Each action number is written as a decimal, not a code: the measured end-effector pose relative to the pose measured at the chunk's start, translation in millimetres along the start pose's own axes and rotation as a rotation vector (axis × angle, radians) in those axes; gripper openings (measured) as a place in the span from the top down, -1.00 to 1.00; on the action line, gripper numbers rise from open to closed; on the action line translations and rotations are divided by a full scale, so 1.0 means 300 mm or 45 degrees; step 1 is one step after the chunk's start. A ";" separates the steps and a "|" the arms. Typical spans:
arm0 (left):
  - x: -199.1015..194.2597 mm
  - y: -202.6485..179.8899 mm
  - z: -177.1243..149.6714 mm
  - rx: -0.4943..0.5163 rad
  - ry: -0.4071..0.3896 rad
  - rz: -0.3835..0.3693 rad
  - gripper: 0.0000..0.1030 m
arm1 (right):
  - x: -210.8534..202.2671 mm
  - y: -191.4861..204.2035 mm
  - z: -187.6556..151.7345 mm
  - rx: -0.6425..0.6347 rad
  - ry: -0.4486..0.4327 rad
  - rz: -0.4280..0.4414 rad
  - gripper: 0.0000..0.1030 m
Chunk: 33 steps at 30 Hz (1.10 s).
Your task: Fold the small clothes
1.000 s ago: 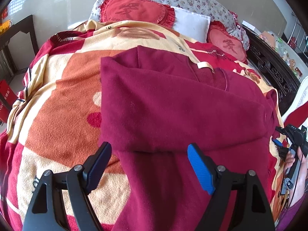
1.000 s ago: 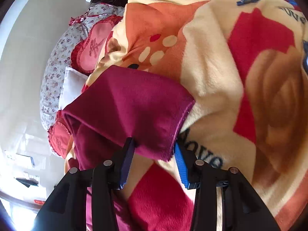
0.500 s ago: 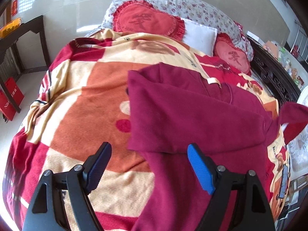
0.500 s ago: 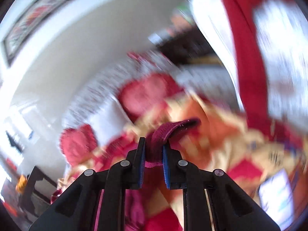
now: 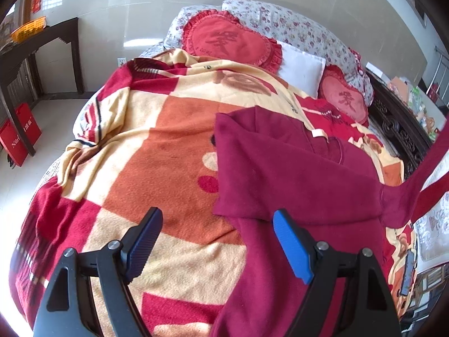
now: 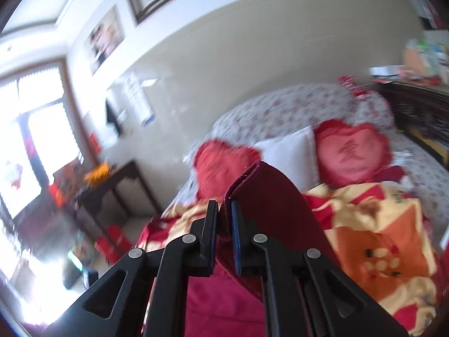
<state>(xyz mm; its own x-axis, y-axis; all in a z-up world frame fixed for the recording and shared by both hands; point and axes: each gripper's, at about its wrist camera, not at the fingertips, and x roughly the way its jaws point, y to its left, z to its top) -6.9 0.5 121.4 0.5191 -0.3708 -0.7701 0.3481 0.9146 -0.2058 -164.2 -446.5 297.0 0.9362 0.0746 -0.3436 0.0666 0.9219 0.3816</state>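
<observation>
A maroon top (image 5: pixel 294 174) lies on the patterned blanket (image 5: pixel 157 151) of a bed, its left sleeve folded across the chest. Its right sleeve (image 5: pixel 426 168) rises off the bed toward the upper right edge of the left wrist view. My left gripper (image 5: pixel 216 241) hovers open over the garment's lower left edge, nothing between its blue pads. In the right wrist view my right gripper (image 6: pixel 224 219) is shut on the sleeve cuff (image 6: pixel 263 191), which stands up between the pads, high above the bed.
Two red heart-shaped cushions (image 5: pixel 233 39) (image 5: pixel 343 98), a white pillow (image 5: pixel 301 68) and a floral bolster (image 5: pixel 294 28) lie at the bed's head. A dark side table (image 5: pixel 36 45) stands left of the bed with red bags (image 5: pixel 19 134) beneath. A carved dark bed frame (image 5: pixel 398 123) runs along the right.
My right gripper closed on the sleeve cuff and lifted it high off the blanket while rolling upright. The left gripper drew back and up a little, still open.
</observation>
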 end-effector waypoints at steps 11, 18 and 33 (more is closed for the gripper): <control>-0.092 0.150 -0.024 -0.103 -0.041 0.020 -0.64 | 0.592 0.348 -0.347 -0.089 0.496 0.312 1.00; -0.126 0.226 -0.068 -0.140 -0.022 0.057 -0.64 | 0.942 0.464 -0.700 -0.071 0.828 0.303 1.00; -0.066 0.114 -0.052 -0.076 -0.062 0.003 -0.65 | 0.500 0.215 -0.496 -0.001 0.570 -0.009 0.65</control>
<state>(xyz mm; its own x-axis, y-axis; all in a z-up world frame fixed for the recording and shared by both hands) -17.3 41.5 120.3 0.5579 -0.3744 -0.7406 0.3003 0.9230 -0.2404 -70.9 -319.2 142.4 0.6941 0.2249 -0.6838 0.0723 0.9233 0.3771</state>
